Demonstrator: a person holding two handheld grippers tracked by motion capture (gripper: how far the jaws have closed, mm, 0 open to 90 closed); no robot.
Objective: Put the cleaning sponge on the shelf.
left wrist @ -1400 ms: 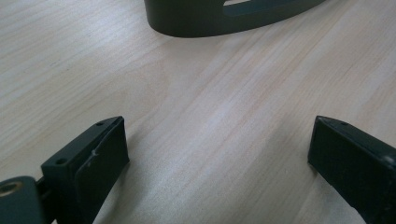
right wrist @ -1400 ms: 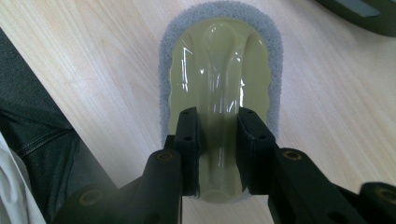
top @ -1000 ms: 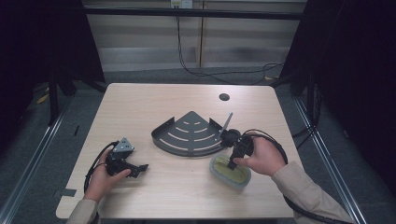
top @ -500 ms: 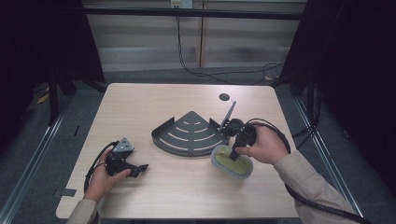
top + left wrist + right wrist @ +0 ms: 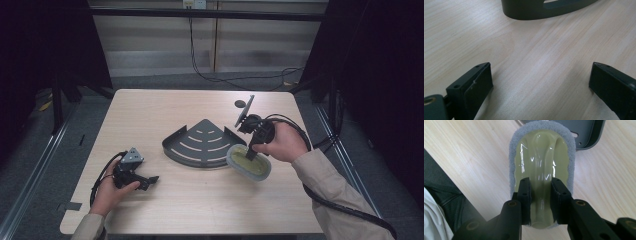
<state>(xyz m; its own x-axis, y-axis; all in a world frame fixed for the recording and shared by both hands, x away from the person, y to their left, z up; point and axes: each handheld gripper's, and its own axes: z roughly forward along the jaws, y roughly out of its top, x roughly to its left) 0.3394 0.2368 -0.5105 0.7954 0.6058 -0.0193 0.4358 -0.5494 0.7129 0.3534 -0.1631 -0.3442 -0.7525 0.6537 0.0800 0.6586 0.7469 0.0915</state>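
Change since the earlier picture: the right gripper [image 5: 251, 152] and the scrubbing pad [image 5: 248, 162] in its hold had shifted a little toward the far side of the surface [image 5: 150, 115], the grey plate on top of that gripper tilting up more steeply; the left gripper [image 5: 148, 181] had stayed in place.

Item 1, left. Left gripper, held in the person's left hand [image 5: 112, 187], low over the near-left part of the surface. Fingers [image 5: 477, 82] released, spread wide apart with bare wood between them and nothing gripped. Cable looped beside the hand.

Item 2, centre. Dark quarter-round shelf tray [image 5: 202, 142], slotted floor, low wall along its curved edge, lying flat on the surface. Its curved wall [image 5: 544, 10] showed ahead of the left gripper, well apart from it.

Item 3, right of centre. Scrubbing pad, oval, grey foam rim around a glossy yellow-green moulded top with a raised ridge [image 5: 541, 167]. It lay just beside the right corner of the tray, at or just over the surface; contact with either could not be told.

Item 4, right. Right gripper [image 5: 541, 188], held in the person's right hand [image 5: 282, 142], pointed down on the pad. Fingers [image 5: 524, 195] clenched on the pad's central ridge, one on each side.

Item 5, far side. Small dark round disc [image 5: 240, 104] on the surface, beyond the right gripper.
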